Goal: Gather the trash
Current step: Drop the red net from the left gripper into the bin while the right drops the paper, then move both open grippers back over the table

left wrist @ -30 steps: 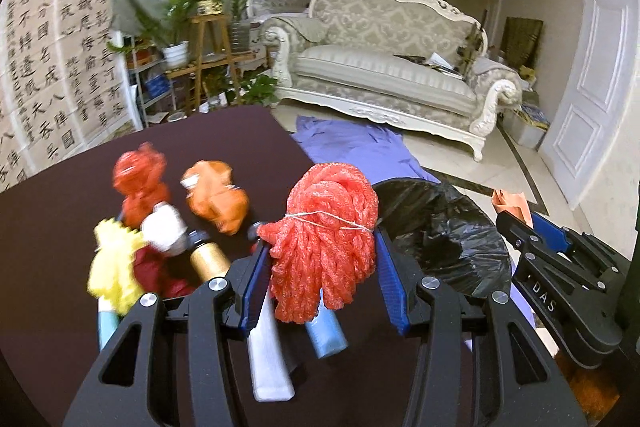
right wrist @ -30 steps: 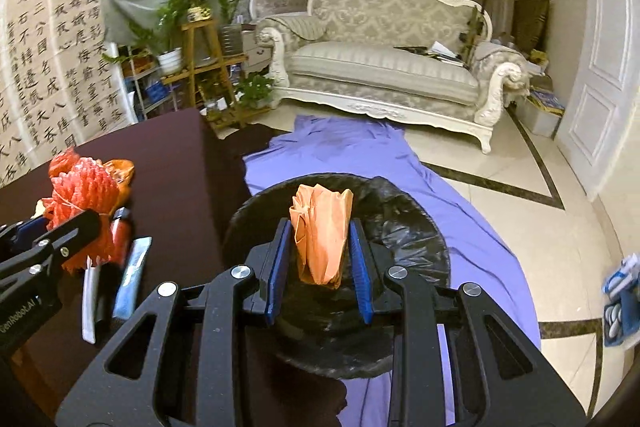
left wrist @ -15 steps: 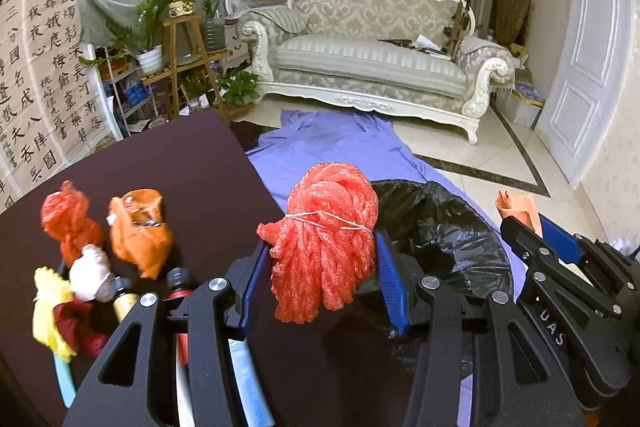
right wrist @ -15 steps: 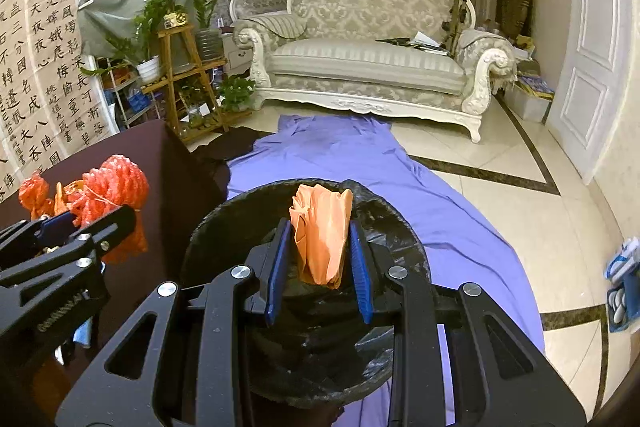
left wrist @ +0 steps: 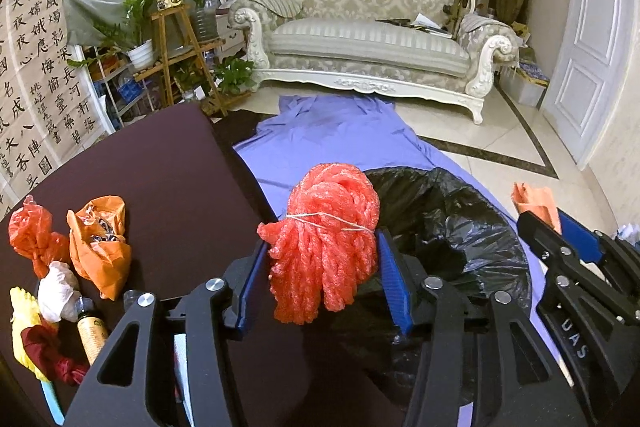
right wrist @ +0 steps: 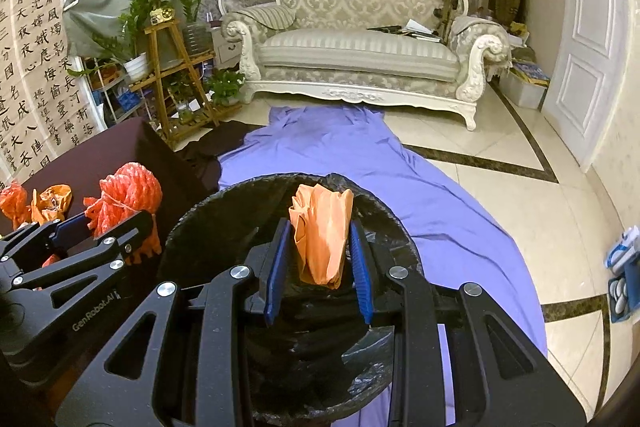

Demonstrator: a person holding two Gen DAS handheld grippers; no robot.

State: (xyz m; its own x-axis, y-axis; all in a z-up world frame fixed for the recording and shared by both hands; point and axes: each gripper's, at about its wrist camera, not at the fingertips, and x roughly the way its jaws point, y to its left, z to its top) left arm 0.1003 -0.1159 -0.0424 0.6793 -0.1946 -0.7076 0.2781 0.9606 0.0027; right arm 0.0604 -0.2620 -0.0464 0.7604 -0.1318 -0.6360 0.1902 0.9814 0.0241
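My left gripper (left wrist: 320, 267) is shut on a red foam net bundle (left wrist: 326, 231) tied with string, held at the table's right edge beside the black-lined bin (left wrist: 460, 227). My right gripper (right wrist: 320, 251) is shut on an orange plastic bag (right wrist: 322, 231) and holds it over the open bin (right wrist: 224, 203). The left gripper with the red bundle (right wrist: 124, 197) shows at the left of the right wrist view. The right gripper's fingers (left wrist: 576, 239) with the orange bag (left wrist: 534, 199) show at the right of the left wrist view.
On the dark table (left wrist: 160, 167) lie an orange bag (left wrist: 100, 247), a red bag (left wrist: 34, 233), white (left wrist: 60, 291) and yellow (left wrist: 24, 339) wads and a small bottle (left wrist: 92, 331). A purple cloth (right wrist: 340, 147) covers the floor under the bin. A sofa (right wrist: 360, 47) stands behind.
My left gripper has carried the red bundle rightward, off the trash pile toward the bin. My right gripper has moved further over the bin with the orange bag.
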